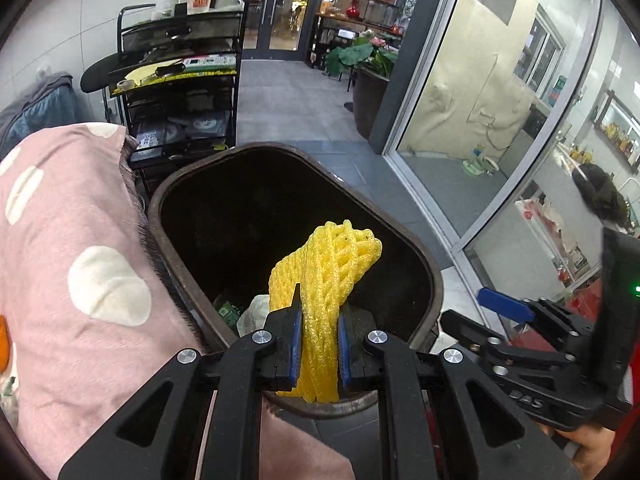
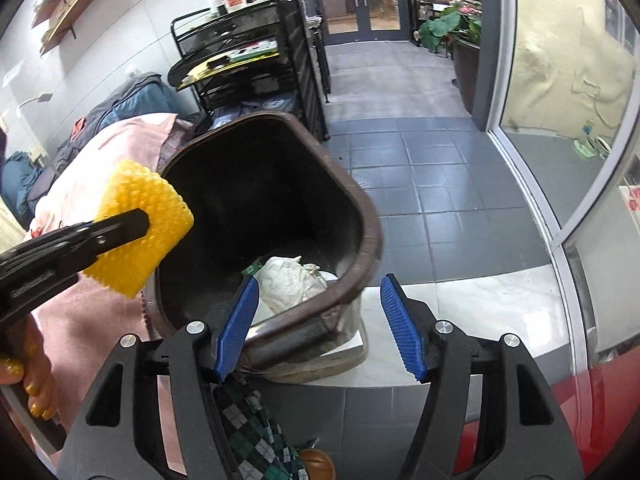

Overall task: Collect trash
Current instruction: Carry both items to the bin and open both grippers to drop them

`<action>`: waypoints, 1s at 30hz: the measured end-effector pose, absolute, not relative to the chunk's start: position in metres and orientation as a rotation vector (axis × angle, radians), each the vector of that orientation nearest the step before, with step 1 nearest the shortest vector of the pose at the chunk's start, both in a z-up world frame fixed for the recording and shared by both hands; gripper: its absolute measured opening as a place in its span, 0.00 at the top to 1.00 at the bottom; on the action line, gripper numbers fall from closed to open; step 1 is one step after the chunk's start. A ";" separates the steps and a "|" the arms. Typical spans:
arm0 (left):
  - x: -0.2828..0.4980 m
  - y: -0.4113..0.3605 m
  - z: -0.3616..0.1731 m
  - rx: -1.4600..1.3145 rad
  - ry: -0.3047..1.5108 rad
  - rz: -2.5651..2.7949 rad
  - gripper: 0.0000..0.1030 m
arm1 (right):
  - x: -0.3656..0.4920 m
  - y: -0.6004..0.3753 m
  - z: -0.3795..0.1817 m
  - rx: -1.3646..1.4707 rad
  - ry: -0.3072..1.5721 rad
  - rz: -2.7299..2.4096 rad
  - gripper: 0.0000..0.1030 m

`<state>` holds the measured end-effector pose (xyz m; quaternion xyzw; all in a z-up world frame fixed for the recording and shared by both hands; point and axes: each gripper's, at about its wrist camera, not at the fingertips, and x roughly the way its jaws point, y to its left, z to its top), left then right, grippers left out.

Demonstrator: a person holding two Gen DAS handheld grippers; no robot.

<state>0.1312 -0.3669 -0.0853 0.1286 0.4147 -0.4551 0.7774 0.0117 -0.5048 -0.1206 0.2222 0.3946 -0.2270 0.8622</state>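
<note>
Foam netting [image 1: 324,292], bright yellow, is clamped in my left gripper [image 1: 320,340], both blue pads squeezing it at the middle so it bunches up. From the left wrist camera the netting's long axis runs straight out along the fingers, its free end poking forward over the open mouth of the brown bin [image 1: 424,264]. The bin lies directly ahead of and below the tool, with a pink spotted blanket [image 1: 80,240] hard against its left rim. Down inside, near the rim closest to me, I can make out crumpled white paper [image 1: 254,312] already lying on the bottom. At the right edge of this view sits my right gripper [image 1: 472,320], beside the bin's right rim.

Over to the right wrist camera now. My right gripper [image 2: 318,324] stands with its jaws spread and nothing between the pads; the bin's near corner [image 2: 348,292] sits just beyond them and the crumpled paper [image 2: 292,280] shows past the left pad. The left gripper [image 2: 132,224] comes in from the left edge, the netting [image 2: 144,220] hanging at the bin's left rim, partly over the opening and partly over the blanket. So the left hand is the one carrying trash. My read: nudge it inward over the dark middle, then let go, or the netting could catch on the rim.
</note>
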 end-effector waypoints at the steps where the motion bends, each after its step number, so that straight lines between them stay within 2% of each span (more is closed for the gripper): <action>1: 0.130 -0.370 -0.087 0.287 0.898 -0.982 0.86 | 0.010 -0.506 -0.121 0.469 0.827 -0.481 0.38; 4: 0.128 -0.373 -0.089 0.298 0.904 -0.978 0.86 | 0.006 -0.510 -0.120 0.470 0.830 -0.491 0.38; 6: 0.130 -0.374 -0.092 0.304 0.903 -0.971 0.83 | 0.005 -0.510 -0.119 0.472 0.824 -0.497 0.31; 7: 0.131 -0.375 -0.093 0.306 0.907 -0.967 0.82 | 0.003 -0.511 -0.119 0.472 0.820 -0.501 0.31; 8: 0.132 -0.375 -0.095 0.307 0.912 -0.963 0.76 | 0.002 -0.511 -0.118 0.473 0.819 -0.503 0.31; 9: 0.134 -0.375 -0.095 0.306 0.914 -0.959 0.63 | 0.002 -0.512 -0.118 0.475 0.818 -0.503 0.31; 12: 0.133 -0.371 -0.094 0.291 0.894 -0.951 0.39 | 0.002 -0.514 -0.119 0.477 0.818 -0.506 0.31; 15: 0.130 -0.363 -0.088 0.273 0.874 -0.946 0.28 | 0.002 -0.514 -0.119 0.479 0.820 -0.507 0.28; 21: 0.120 -0.341 -0.069 0.255 0.788 -0.916 0.19 | 0.008 -0.509 -0.119 0.479 0.821 -0.487 0.28; 30: 0.104 -0.287 -0.044 0.275 0.644 -0.816 0.13 | 0.032 -0.480 -0.112 0.461 0.822 -0.385 0.28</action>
